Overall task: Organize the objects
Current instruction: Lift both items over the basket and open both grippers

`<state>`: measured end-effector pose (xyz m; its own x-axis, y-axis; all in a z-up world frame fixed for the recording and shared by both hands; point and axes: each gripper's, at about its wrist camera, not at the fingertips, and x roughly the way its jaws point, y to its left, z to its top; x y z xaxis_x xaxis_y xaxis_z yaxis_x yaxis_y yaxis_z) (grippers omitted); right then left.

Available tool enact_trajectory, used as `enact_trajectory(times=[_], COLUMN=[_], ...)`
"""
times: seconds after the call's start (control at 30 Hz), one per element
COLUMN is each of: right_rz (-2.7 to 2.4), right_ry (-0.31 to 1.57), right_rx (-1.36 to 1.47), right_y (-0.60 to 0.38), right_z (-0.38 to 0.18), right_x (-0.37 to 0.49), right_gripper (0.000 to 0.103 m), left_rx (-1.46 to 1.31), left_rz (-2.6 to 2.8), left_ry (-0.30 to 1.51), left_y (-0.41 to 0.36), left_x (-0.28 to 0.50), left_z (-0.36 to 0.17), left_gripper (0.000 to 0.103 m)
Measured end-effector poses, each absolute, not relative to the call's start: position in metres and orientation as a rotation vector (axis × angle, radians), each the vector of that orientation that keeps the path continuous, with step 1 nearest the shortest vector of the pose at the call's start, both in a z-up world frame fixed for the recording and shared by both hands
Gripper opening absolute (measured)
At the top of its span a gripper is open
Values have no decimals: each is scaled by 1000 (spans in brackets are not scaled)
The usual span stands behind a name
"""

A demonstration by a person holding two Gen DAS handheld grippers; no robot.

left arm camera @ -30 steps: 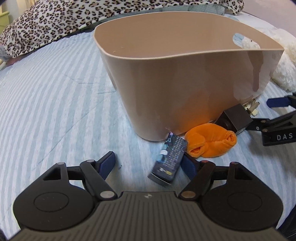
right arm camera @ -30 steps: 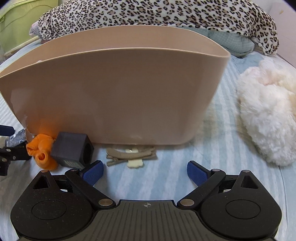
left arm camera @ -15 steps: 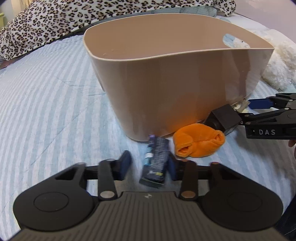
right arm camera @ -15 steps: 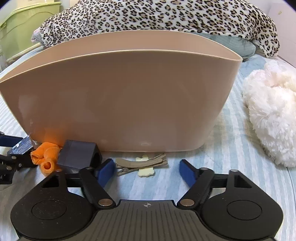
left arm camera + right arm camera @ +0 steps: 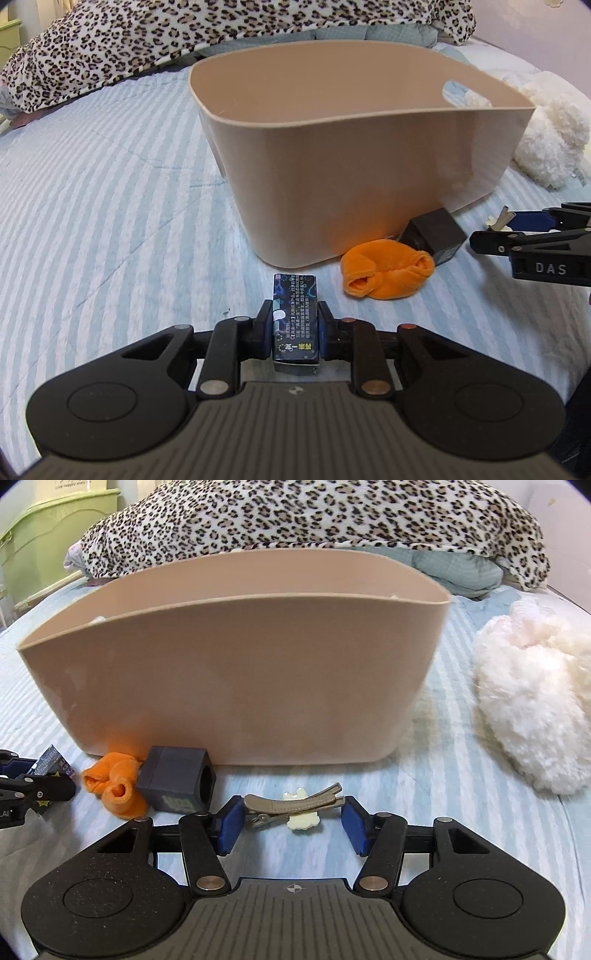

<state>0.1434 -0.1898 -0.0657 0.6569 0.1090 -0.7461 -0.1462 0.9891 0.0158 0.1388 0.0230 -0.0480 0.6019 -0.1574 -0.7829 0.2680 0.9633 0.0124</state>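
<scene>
Metal hair clip [image 5: 293, 805] lies crosswise between my right gripper's [image 5: 291, 825] spread pads on the bedsheet [image 5: 461, 794], long axis spanning the gap (an end-to-end pinch). My left gripper [image 5: 294, 328] is clenched on the dark box [image 5: 294, 317], just short of the beige tub [image 5: 369, 177].

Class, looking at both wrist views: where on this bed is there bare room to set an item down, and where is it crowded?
Free: the striped bedspread left of the beige bin, and the strip between the bin and the white plush toy. Crowded: along the bin's front, with the orange sock, black cube and hair clip.
</scene>
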Motion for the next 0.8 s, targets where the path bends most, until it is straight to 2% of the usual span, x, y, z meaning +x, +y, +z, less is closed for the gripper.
enact_trajectory(times=[0.57,0.8], right_rz=[155,167], right_ry=[608,466], right_rx=[-35,-54], right_y=[-208,-197], right_z=[41,88], right_x=[87,94], right_gripper=[54,54], left_rx=[125,127], left_rz=[-238,-203], left_ry=[624,540], left_y=[29,32], left_x=[104,123], left_z=[51,88], left_gripper=[25,25])
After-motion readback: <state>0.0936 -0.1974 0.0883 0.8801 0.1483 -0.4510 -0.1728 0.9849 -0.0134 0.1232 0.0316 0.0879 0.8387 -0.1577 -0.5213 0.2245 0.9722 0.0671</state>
